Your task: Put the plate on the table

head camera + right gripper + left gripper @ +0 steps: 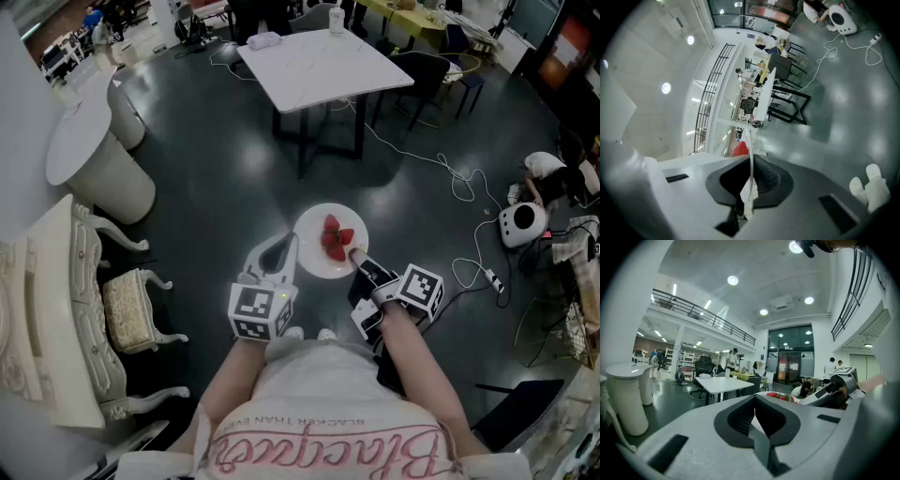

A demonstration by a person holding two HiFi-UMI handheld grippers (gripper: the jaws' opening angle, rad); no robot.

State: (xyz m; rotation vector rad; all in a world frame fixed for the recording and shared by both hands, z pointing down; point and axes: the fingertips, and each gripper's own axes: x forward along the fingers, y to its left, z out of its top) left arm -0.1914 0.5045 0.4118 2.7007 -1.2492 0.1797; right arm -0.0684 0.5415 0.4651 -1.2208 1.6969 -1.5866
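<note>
Saw the left gripper [755,404] with its jaws pinched all but together on a thin white sliver: the left rim of the plate [314,262]. Saw the right gripper [751,161] likewise closed down hard on the plate, its rim caught edge-on between the dark ribbed pads, on the side nearest the person and to the right. Found no gap to speak of at either pair of jaws.

Found the plate held level between the two grippers, in the air in front of the person's body and above the dark floor [234,178], resting on nothing. Counted a small cluster of red strawberries [336,239] near the plate's middle, clear of both gripped edges.

Noted a marker cube [261,312] behind the left jaws and another [420,289] behind the right, each close to the person's shirt.

Spotted the square white table [319,61] well beyond the plate, farther from the person, with a cup [337,19] near its far edge. Made out a white cable [441,164] trailing across the floor to the right of the table, a round white stand [89,155] to the left, and an ornate pale chair [131,309] nearer on that same side.
</note>
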